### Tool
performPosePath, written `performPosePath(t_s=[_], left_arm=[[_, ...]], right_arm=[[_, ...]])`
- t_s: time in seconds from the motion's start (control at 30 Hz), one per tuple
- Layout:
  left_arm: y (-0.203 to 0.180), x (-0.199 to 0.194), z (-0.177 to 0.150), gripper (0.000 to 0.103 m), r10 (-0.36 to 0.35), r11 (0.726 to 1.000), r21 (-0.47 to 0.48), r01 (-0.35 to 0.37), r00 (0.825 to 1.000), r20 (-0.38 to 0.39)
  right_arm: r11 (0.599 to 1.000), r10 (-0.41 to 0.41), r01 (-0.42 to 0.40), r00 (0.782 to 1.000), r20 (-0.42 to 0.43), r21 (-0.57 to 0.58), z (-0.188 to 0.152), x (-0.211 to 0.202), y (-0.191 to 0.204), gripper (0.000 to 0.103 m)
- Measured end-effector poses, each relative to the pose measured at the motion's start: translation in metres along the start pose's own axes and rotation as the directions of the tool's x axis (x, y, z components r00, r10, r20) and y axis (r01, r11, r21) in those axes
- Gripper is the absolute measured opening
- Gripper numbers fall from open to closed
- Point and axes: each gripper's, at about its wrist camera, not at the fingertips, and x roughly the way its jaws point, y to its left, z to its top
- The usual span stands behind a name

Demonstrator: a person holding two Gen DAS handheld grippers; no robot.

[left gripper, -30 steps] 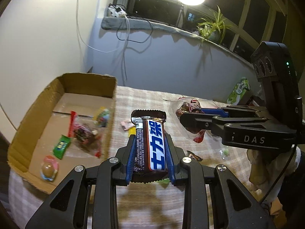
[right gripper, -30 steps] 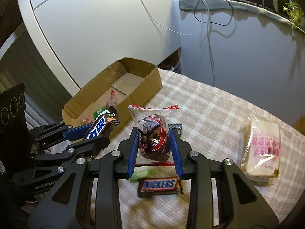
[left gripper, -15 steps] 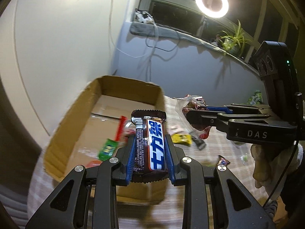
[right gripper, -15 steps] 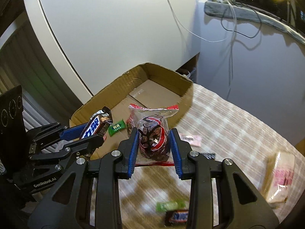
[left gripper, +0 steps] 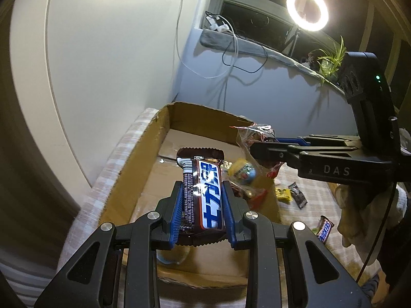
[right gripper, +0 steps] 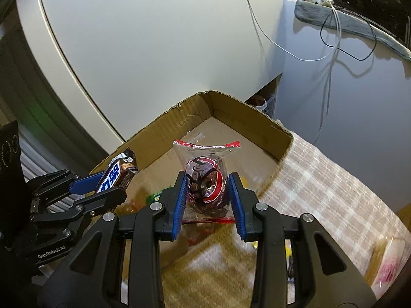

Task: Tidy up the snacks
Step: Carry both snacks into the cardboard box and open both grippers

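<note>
My left gripper is shut on a brown chocolate bar with a blue and white label, held above the near part of the open cardboard box. My right gripper is shut on a clear packet with red edges and a dark round snack inside, hanging over the box interior. In the left wrist view the right gripper and its packet hover at the box's right wall. In the right wrist view the left gripper and its bar appear at the left.
Several small snacks lie inside the box. On the checked tablecloth right of the box lie a yellow packet, a dark wrapper and a Snickers bar. A bagged bread lies at the far right. White wall stands behind the box.
Both grippers have swung left from above the tablecloth to above the cardboard box, each keeping its snack. The loose snacks on the cloth have slid toward the right of both views.
</note>
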Motion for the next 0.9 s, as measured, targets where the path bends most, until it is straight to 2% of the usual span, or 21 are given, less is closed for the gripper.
performPosePath(t_s=[0.6, 0.63, 0.67, 0.73, 0.8, 0.9], left_arm=[[0.009, 0.013, 0.003, 0.028, 0.017, 1.0, -0.016, -0.017, 1.0, -0.019], [0.01, 0.013, 0.003, 0.029, 0.021, 1.0, -0.018, -0.021, 1.0, -0.019], [0.01, 0.013, 0.003, 0.033, 0.026, 0.999, -0.02, -0.026, 1.0, -0.018], [0.011, 0.011, 0.004, 0.043, 0.031, 0.999, -0.024, -0.032, 0.999, -0.012], [0.011, 0.01, 0.003, 0.045, 0.035, 0.999, -0.02, -0.035, 0.999, -0.007], [0.01, 0.009, 0.003, 0.046, 0.033, 0.999, -0.012, -0.033, 0.999, -0.008]], right_arm=[[1.0, 0.015, -0.015, 0.999, -0.033, 0.005, 0.01, 0.031, -0.005, 0.034], [1.0, 0.012, -0.011, 0.999, -0.031, 0.004, 0.011, 0.031, -0.004, 0.043], [1.0, 0.004, -0.004, 1.0, -0.023, 0.002, 0.011, 0.03, -0.004, 0.059], [1.0, -0.009, 0.009, 1.0, -0.001, 0.002, 0.011, 0.025, -0.004, 0.074], [1.0, -0.008, 0.008, 1.0, 0.005, 0.003, 0.012, 0.023, -0.004, 0.08], [1.0, -0.014, 0.014, 1.0, 0.008, 0.003, 0.012, 0.019, -0.004, 0.082]])
